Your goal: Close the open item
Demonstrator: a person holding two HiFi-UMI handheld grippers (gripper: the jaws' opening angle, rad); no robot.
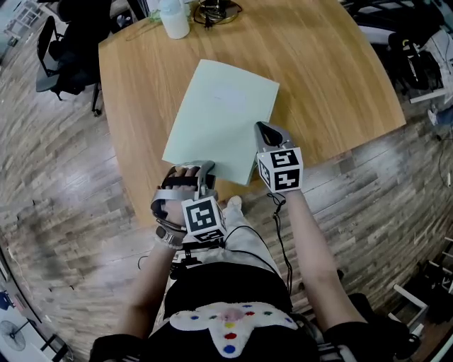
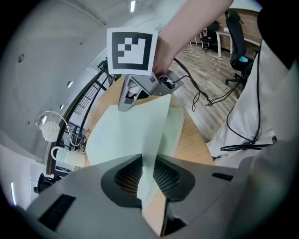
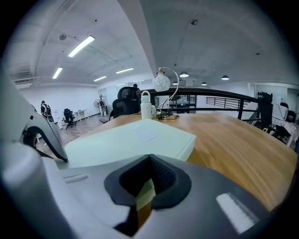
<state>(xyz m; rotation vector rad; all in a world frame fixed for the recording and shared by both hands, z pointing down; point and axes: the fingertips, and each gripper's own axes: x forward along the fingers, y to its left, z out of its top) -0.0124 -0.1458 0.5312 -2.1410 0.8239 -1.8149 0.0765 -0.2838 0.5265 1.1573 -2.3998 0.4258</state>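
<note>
Wooden table (image 1: 333, 71). Green folder (image 1: 219, 120) flat on it, near edge at right gripper (image 1: 262, 128); bottle (image 1: 174, 18), lamp (image 1: 216, 10) far beyond.

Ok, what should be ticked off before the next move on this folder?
1. Folder lying flat with its cover down: ok in the head view.
2. Left tool gripping the cover at the near corner: ok, the sheet sits between its pads.
3. Right tool jaws together: ok. Whether they pinch the folder's edge: cannot tell.
4. White container standing clear of the folder: ok.
5. Folder's near corner fully on the table: cannot tell, it reaches the edge.
</note>
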